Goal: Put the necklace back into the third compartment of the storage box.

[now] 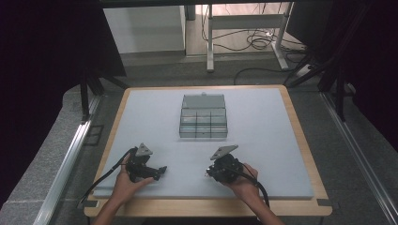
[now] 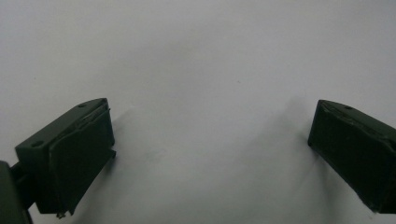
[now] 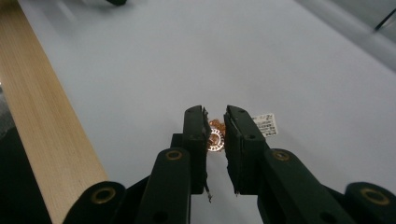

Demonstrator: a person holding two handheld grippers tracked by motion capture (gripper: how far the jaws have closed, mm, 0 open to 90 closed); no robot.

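Starting in the high view, you have both grippers low on the grey mat (image 1: 263, 140) near its front edge: the left gripper (image 1: 161, 170) at about 7 o'clock from the clear compartment box (image 1: 203, 117), the right gripper (image 1: 209, 173) at about 6 o'clock, well apart from the box, whose lid stands open at the back

In the left gripper view, your left gripper (image 2: 210, 140) has its jaws spread wide over bare mat, holding nothing

In the right gripper view, your right gripper (image 3: 216, 135) has its jaws nearly closed, pinching a small copper-coloured ring-shaped charm (image 3: 215, 136) between the tips; a small white tag (image 3: 266, 124) hangs at 2 o'clock from the ring, printed with lines too fine to read. No brand is legible anywhere

You seem to be at the carrying step: the charm is gripped and must go to the box. Next, lift it forward toward 12 o'clock, keep the pinch firm, and centre over one compartment before releasing
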